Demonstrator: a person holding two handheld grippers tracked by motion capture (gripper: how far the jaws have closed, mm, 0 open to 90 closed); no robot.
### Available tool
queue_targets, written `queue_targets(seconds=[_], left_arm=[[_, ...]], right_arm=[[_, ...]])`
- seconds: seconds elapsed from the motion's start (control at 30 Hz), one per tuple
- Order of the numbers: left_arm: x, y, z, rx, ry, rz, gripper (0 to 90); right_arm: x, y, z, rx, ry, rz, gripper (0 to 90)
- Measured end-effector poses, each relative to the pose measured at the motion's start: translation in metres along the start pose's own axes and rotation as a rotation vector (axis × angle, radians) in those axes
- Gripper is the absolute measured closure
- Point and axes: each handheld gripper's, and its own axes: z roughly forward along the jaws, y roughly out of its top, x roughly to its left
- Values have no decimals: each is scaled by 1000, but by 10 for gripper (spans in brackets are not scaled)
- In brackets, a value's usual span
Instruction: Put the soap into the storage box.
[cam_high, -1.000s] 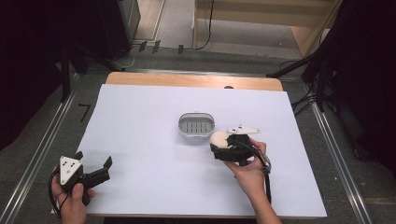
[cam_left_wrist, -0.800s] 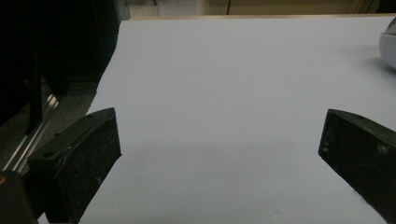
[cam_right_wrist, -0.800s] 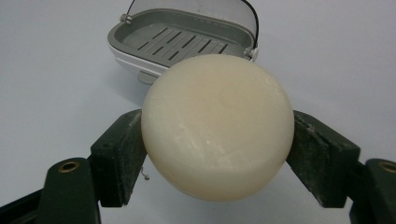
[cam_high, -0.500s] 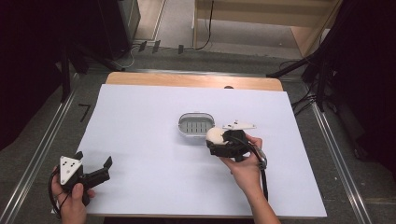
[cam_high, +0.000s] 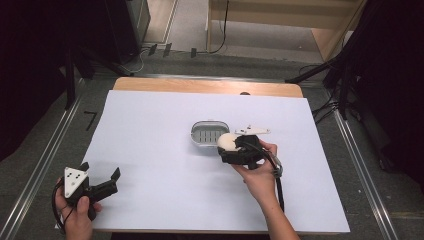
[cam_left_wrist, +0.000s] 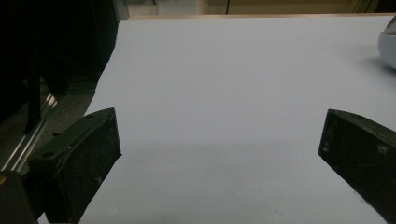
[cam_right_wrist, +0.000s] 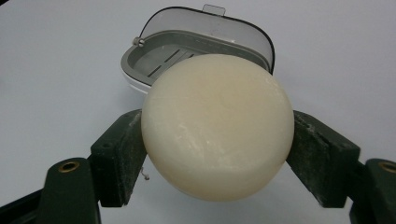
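A round cream bar of soap (cam_right_wrist: 217, 126) sits pinched between the two black jaws of my right gripper (cam_right_wrist: 218, 154), which is shut on it. From above, the soap (cam_high: 227, 142) hangs at the right edge of an open grey soap box (cam_high: 209, 134) with a slatted floor and a raised clear lid (cam_right_wrist: 210, 29). The right gripper (cam_high: 231, 151) is held a little right of the table's middle. My left gripper (cam_high: 101, 175) stays at the near left corner, open, with bare white sheet between its jaws.
A white sheet (cam_high: 165, 200) covers the wooden table (cam_high: 150, 85). Metal rails (cam_high: 45, 160) run along both sides, and dark stands and cables (cam_high: 345, 75) crowd the far right. The sheet's left edge (cam_left_wrist: 105, 79) drops off beside the left gripper.
The right gripper has carried the soap a short way left, from beside the box to its right rim. The left gripper has stayed put.
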Motion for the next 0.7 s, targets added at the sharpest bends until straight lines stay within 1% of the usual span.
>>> queue_targets(seconds=[0.13,0.7], left_arm=[[0,0,0,1,-1,1,0],[0,0,0,1,-3,1,0]], right_arm=[[1,3,1,-3,2,-6,253],[6,16,10,-5,9,-6,253]])
